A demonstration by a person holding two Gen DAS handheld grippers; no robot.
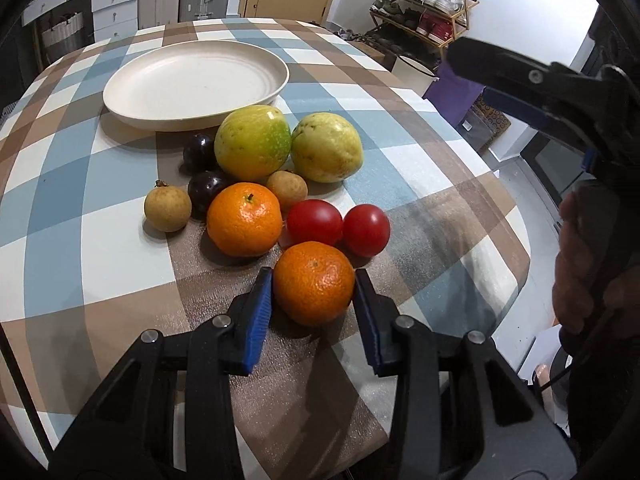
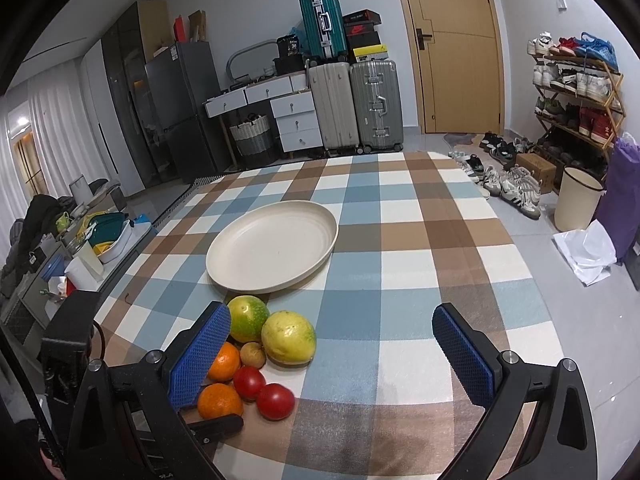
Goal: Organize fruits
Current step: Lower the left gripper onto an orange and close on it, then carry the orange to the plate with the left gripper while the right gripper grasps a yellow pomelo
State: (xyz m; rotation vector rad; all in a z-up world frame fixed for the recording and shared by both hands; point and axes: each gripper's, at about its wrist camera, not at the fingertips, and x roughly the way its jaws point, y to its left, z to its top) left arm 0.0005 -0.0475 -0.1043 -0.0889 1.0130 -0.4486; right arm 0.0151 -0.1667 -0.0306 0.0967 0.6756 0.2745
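My left tool (image 1: 313, 285) hugs the near orange (image 1: 314, 283), my right tool (image 2: 332, 356) hangs open, and a loose squeeze could roll the orange into the tomatoes (image 1: 315, 222) behind it.

Right gripper (image 2: 332, 354) jaws wide apart above checked table (image 2: 400, 280), cream plate (image 2: 272, 248), fruit cluster (image 2: 256, 356) beside it

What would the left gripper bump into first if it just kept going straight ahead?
The left gripper already has the near orange sitting between its blue pads, so it would probably push that first. Just beyond are two red tomatoes, likely next. Whether the pads already touch the orange is unclear.
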